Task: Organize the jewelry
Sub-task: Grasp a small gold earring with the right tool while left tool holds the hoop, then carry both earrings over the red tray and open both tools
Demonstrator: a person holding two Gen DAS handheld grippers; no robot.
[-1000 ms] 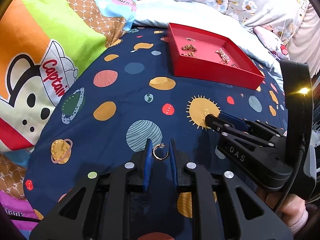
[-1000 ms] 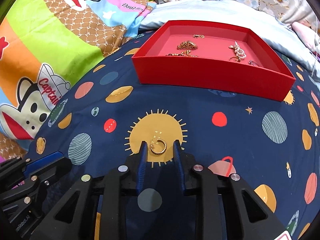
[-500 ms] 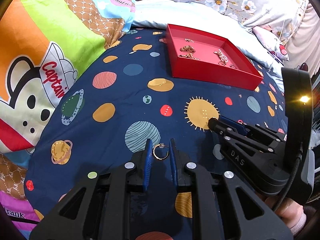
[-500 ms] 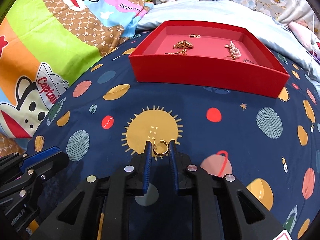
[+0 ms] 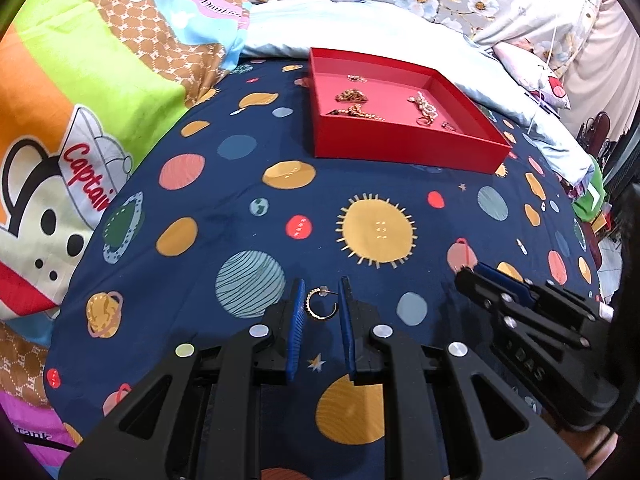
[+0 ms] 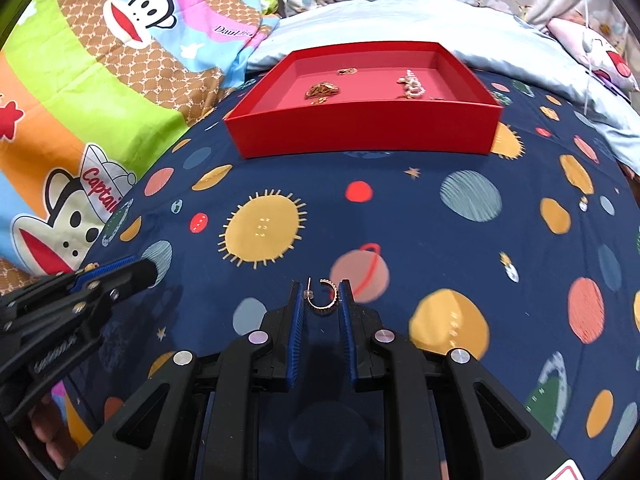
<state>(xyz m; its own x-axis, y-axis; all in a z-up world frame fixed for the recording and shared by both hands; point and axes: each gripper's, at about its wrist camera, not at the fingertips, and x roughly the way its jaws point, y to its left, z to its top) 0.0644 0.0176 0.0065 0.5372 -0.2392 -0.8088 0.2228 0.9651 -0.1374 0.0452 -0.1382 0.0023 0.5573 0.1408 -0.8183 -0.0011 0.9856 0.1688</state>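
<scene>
Low in each wrist view, the left gripper (image 5: 321,300) pinches one gold hoop earring (image 5: 319,309) and the right gripper (image 6: 320,298) another (image 6: 325,299). The red tray (image 6: 360,136) (jewelry inside) sits at upper centre.

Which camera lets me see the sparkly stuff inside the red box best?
The left wrist view: it looks down into the red box, so the gold and pearly jewelry lies spread across its floor. In the right wrist view the box is seen from lower down, and its front wall hides part of the jewelry.
</scene>
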